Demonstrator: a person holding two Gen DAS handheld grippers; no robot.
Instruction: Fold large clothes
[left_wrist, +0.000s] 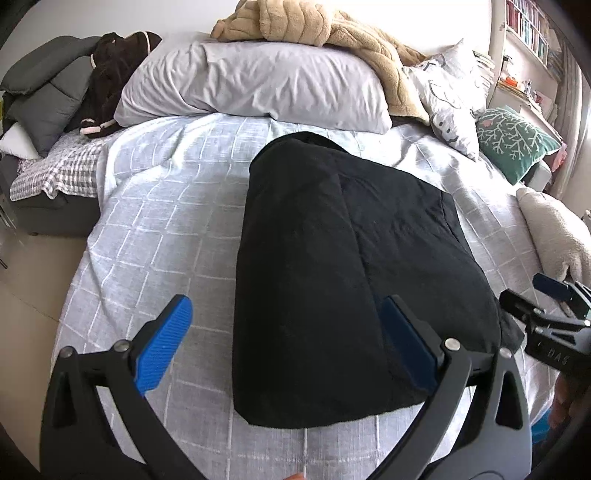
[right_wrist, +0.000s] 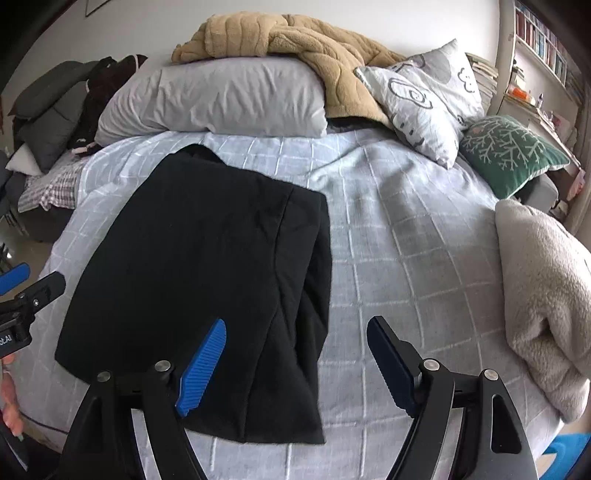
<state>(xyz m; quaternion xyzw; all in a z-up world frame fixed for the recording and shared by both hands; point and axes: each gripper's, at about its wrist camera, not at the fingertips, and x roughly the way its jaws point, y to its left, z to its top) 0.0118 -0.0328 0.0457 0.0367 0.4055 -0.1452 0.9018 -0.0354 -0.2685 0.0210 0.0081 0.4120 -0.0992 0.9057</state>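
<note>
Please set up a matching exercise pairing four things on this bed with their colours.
Things:
1. folded garment
2. fleecy blanket on top of the big pillow
3. cushion with a branch pattern
4. big pillow at the head of the bed

Colours:
A. pale grey
B. green
C. black
D. tan

Pairs: 1-C, 2-D, 3-B, 4-A

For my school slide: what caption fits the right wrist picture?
Folded black garment lies on the checked bedspread; right gripper hovers open above it.
</note>
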